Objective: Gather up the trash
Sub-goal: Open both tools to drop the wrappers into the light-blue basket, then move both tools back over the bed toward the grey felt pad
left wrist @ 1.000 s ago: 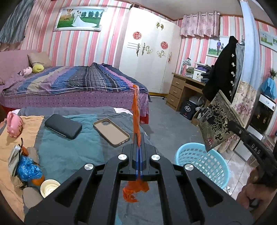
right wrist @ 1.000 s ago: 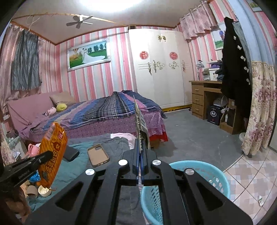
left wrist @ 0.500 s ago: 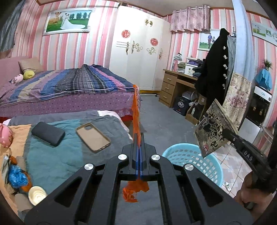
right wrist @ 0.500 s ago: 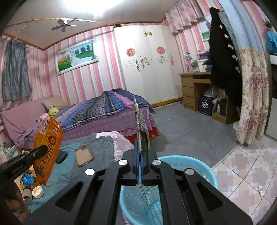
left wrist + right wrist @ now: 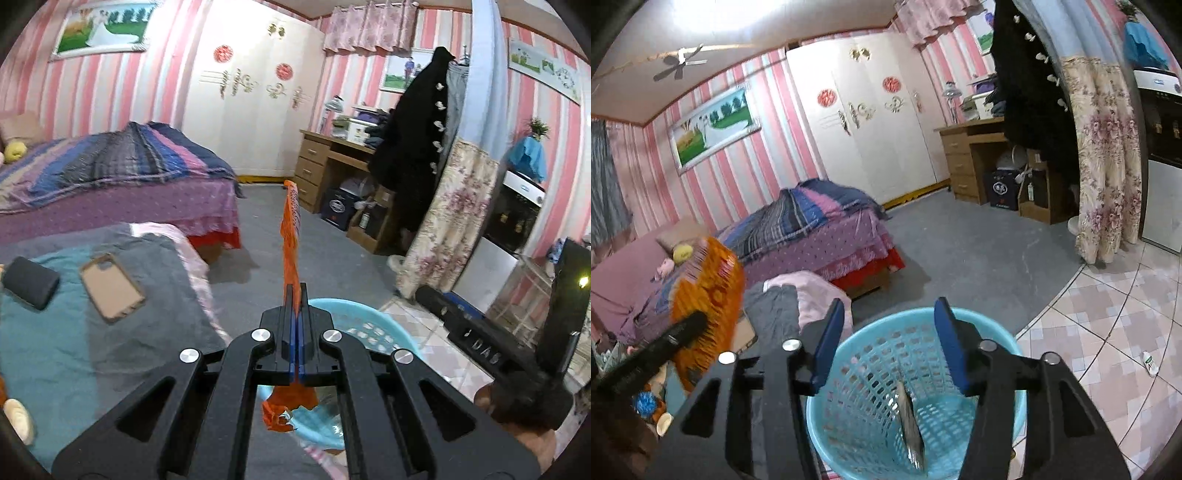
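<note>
Left wrist view shows the orange snack wrapper (image 5: 290,236) pinched edge-on between the closed fingers of the left gripper (image 5: 294,295), its crumpled tail hanging over the near rim of the blue laundry basket (image 5: 373,325). Right wrist view shows the right gripper (image 5: 890,332) spread wide and empty above that basket, where a dark foil wrapper (image 5: 910,428) lies inside against the mesh. To drop cleanly, I would bring the left gripper over the basket's middle before opening, since the light wrapper could snag on the rim or flutter onto the grey blanket (image 5: 155,295)
</note>
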`<state>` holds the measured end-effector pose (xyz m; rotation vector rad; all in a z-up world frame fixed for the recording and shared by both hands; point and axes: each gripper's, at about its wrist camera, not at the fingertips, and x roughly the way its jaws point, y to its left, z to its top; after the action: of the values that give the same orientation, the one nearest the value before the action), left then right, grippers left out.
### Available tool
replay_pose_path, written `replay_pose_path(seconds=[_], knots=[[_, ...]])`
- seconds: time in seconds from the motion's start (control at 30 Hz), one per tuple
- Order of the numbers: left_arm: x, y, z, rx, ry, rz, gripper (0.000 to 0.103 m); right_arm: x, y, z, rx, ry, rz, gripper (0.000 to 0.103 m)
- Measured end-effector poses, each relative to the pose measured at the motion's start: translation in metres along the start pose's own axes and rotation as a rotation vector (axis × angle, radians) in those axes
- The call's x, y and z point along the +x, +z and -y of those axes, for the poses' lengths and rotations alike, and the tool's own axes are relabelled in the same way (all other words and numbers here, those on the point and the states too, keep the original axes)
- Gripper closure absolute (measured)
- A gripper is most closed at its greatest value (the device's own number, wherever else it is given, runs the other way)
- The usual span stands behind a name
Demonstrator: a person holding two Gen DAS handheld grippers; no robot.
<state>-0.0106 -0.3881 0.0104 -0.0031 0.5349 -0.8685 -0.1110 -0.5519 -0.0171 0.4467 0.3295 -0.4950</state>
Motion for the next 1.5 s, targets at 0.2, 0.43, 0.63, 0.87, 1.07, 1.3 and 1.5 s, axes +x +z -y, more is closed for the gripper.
replay_pose_path(seconds=[0.2, 0.43, 0.63, 0.87, 1.07, 1.3, 1.5], knots=[[0.028, -0.008, 0.017, -0.012, -0.062, -0.058, 0.101, -0.005, 0.004, 0.018, 0.023, -0.044, 0.036, 0.052], [0.032, -0.009, 0.020, -0.058, -0.084, -0.039, 0.025, -0.003, 0.007, 0.035, 0.055, -0.070, 0.031, 0.052], [0.000, -0.007, -0.018, -0.066, 0.045, -0.011, 0.025, -0.002, 0.006, 0.020, 0.014, -0.011, 0.024, 0.052], [-0.077, -0.017, -0.097, -0.101, 0.279, 0.024, 0.024, -0.001, -0.002, -0.032, -0.096, 0.084, 0.003, 0.052], [-0.146, -0.035, -0.167, -0.135, 0.516, 0.081, 0.018, 0.000, -0.020, -0.091, -0.173, 0.212, -0.037, 0.052], [-0.205, -0.047, -0.230, -0.259, 0.587, 0.121, 0.018, 0.000, -0.054, -0.167, -0.252, 0.289, -0.096, 0.042], [-0.231, -0.056, -0.267, -0.275, 0.617, 0.127, 0.015, -0.012, -0.078, -0.225, -0.335, 0.364, -0.117, 0.034]])
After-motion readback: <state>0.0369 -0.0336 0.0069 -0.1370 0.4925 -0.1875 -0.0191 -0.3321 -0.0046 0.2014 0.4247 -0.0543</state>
